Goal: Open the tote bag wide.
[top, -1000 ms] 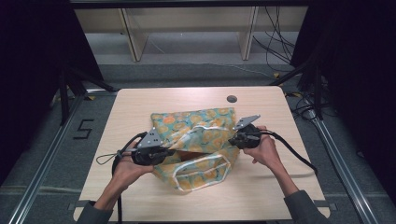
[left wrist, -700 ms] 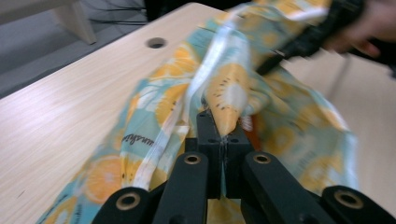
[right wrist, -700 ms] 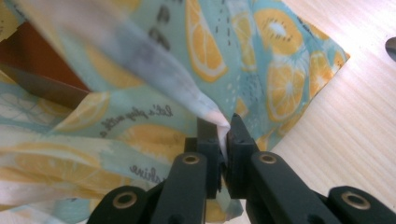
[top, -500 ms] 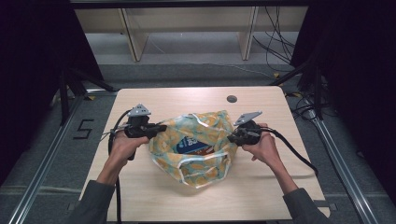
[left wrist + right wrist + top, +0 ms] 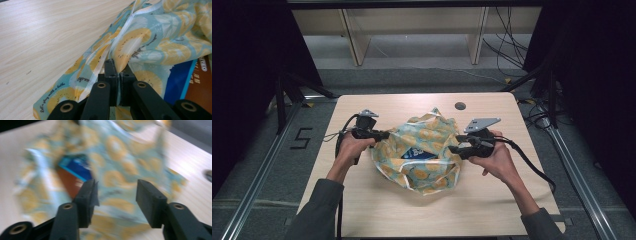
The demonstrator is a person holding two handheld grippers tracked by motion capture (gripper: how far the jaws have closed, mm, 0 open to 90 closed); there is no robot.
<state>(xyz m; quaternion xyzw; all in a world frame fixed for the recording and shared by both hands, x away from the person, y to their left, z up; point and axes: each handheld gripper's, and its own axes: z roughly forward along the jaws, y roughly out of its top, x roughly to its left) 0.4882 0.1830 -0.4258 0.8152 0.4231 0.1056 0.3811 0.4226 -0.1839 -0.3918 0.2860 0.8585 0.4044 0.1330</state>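
High view: a thin plastic bag (image 5: 427, 155) printed with yellow citrus slices on pale teal lies crumpled at the centre of the light wood-grain table (image 5: 377, 210). Its long axis runs roughly left to right between the two grippers, and its mouth opens upward, exposing a flat blue and orange-brown box (image 5: 418, 154) inside. A white drawstring band edges the bag's rim.

The left gripper (image 5: 382, 135) is at the bag's left edge. In the left gripper view, its black jaws are closed flat on a fold of the film beside the white band, with the printed plastic (image 5: 160, 42) rising taut and wrinkled away from the pinch. The box's glossy blue and brown face (image 5: 192, 80) shows under the film at the right.

The right gripper (image 5: 453, 149) is at the bag's right edge, with a grey three-cornered plate on top. In the right gripper view, blurred by motion, its jaws have just been opening and stand apart, clear of the film; the bag (image 5: 120, 177) lies behind the gap. A small round dark disc (image 5: 460, 106) sits on the table beyond the bag.
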